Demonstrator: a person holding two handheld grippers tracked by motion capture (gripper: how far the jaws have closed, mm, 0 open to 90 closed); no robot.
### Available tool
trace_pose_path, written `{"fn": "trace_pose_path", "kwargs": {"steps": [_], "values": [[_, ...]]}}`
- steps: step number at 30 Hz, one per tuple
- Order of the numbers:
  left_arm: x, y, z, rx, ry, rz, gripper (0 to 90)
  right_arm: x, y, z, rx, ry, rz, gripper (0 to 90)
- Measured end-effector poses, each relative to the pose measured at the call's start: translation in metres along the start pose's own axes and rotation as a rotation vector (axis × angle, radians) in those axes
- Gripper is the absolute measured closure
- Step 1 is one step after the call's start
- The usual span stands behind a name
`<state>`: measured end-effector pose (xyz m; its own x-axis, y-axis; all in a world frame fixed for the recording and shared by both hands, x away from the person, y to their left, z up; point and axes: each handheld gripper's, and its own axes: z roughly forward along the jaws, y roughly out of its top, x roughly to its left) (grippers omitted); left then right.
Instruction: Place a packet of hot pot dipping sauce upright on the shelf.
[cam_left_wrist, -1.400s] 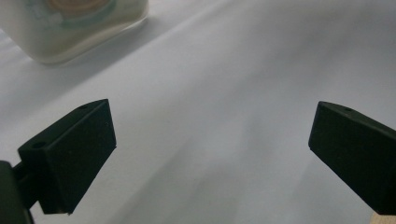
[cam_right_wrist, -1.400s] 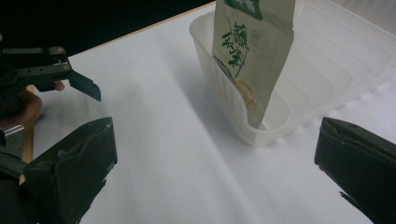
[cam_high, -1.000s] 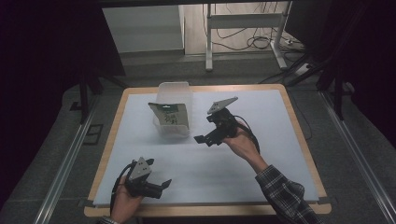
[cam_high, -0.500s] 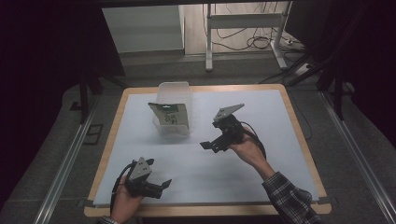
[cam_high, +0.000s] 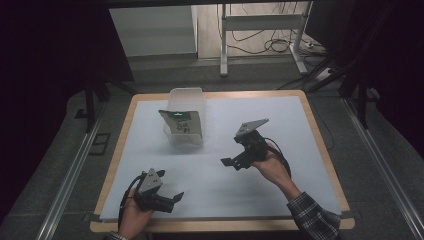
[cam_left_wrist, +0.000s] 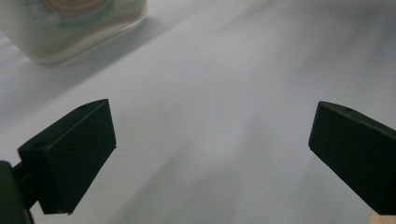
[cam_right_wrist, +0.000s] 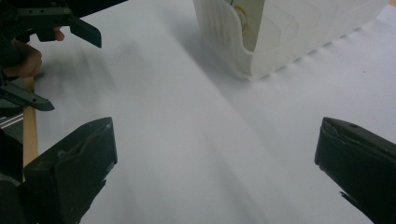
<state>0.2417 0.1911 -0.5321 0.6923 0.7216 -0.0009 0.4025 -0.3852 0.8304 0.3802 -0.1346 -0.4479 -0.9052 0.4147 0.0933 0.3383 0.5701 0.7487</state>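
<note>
My left gripper (cam_high: 167, 199) rests low at the near left of the white-covered table (cam_high: 300, 120), jaws spread wide with nothing between them. My right gripper (cam_high: 234, 161) sits right of centre, tilted toward the left, its 2 jaws equally wide apart and empty.

The thing I take to matter is the translucent plastic container (cam_high: 187, 117) at the far middle of the table, well apart from both grippers. A card packet with green print (cam_high: 182, 122) stands in it, leaning against its near wall. In my right gripper view the container (cam_right_wrist: 285, 32) shows a ribbed, curved wall at the far side. In my left gripper view its rounded corner (cam_left_wrist: 70, 28) is at the far left.

The container's long axis runs near to far, and its open mouth faces up. The packet's face points toward the near edge; its long axis is roughly upright, tipped slightly left.

Risks, as I judge them: the container looks light, so a 1-sided push from either jaw could slide or tip it on the smooth sheet. The thin packet could also buckle or slip if pinched by its top edge.
</note>
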Motion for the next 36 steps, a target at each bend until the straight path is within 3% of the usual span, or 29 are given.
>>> {"fn": "trace_pose_path", "kwargs": {"steps": [8,23,36], "values": [[0.0,0.0,0.0,-0.002,-0.001,-0.002,0.5,-0.004,-0.015,-0.014,-0.017,-0.009,0.036,0.0],[0.0,0.0,0.0,-0.003,-0.001,-0.003,0.5,-0.01,-0.049,-0.053,-0.03,-0.082,0.086,0.0],[0.0,0.0,0.0,-0.004,0.0,-0.005,0.5,-0.01,-0.08,-0.074,-0.035,-0.14,0.109,0.0]]}}
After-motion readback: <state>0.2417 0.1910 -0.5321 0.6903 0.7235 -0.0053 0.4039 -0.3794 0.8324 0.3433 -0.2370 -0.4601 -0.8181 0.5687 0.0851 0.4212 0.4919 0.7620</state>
